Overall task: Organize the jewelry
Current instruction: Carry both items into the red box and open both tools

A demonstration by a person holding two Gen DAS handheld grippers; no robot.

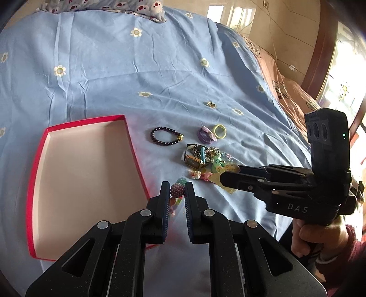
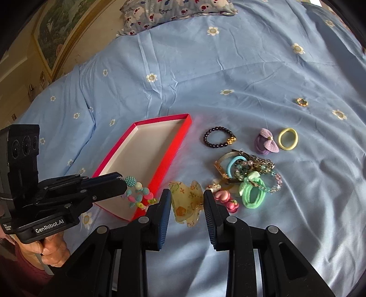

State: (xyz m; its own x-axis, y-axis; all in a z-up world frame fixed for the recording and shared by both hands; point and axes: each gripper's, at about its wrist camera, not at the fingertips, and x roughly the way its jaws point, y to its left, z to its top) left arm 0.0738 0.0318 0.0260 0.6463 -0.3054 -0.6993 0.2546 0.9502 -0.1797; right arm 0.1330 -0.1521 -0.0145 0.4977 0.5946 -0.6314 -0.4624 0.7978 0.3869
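Observation:
A red box lid with a pale inside (image 1: 77,178) (image 2: 146,164) lies on the blue bedsheet. My left gripper (image 1: 177,189) (image 2: 124,186) is shut on a colourful bead bracelet (image 1: 177,189) (image 2: 139,194) and holds it at the box's near right corner. My right gripper (image 2: 187,201) (image 1: 225,177) is closed around a translucent yellow hair claw (image 2: 186,202) that rests on the sheet. A dark bead bracelet (image 2: 218,137) (image 1: 165,136), a purple bow tie (image 2: 266,141), a yellow hair tie (image 2: 288,138), a small gold ring (image 2: 302,102) (image 1: 210,104) and a tangled pile with a watch (image 2: 249,176) (image 1: 205,157) lie to the right.
A patterned pillow (image 2: 176,11) lies at the far end of the bed. A brown blanket (image 1: 290,91) lies at the bed's right edge. A framed picture (image 2: 59,34) hangs on the wall at left.

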